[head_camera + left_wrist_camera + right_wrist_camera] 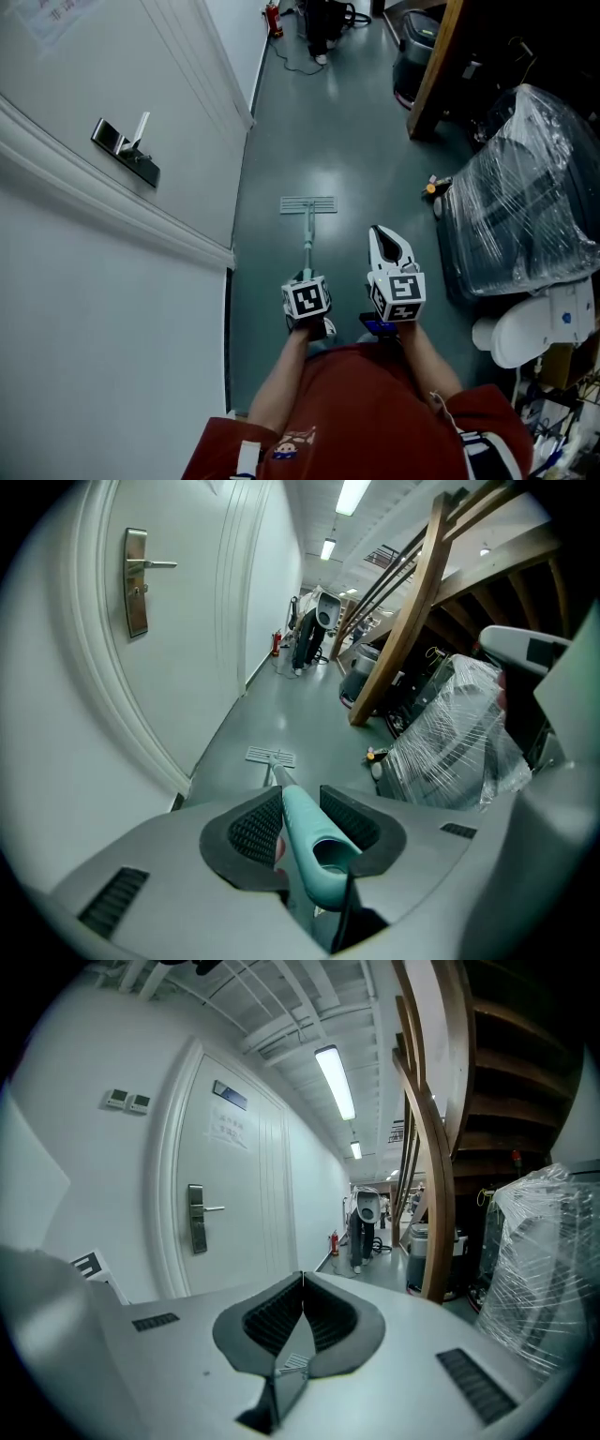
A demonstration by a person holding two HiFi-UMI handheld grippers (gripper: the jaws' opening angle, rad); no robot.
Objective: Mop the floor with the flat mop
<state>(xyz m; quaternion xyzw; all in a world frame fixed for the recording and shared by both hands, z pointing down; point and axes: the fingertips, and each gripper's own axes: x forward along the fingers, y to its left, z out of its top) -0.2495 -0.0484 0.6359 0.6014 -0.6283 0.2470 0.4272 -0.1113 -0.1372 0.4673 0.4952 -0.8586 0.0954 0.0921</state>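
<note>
A flat mop lies ahead of me on the grey-green floor, its pale head (307, 204) flat on the ground near the left wall. Its teal handle (307, 246) runs back to my left gripper (307, 279), which is shut on the grip end. In the left gripper view the teal handle (309, 832) passes between the ribbed pads (253, 829), and the mop head (270, 756) shows far down the floor. My right gripper (380, 234) is held beside the handle, apart from it. In the right gripper view it (302, 1283) is shut, with nothing between its jaws.
A white door with a metal lever handle (127, 150) fills the left wall. On the right stand a plastic-wrapped bulky item (525, 206), a wooden stair post (436, 66) and a white rounded object (525, 328). A small orange item (433, 186) lies on the floor. A red extinguisher (273, 19) stands far down the corridor.
</note>
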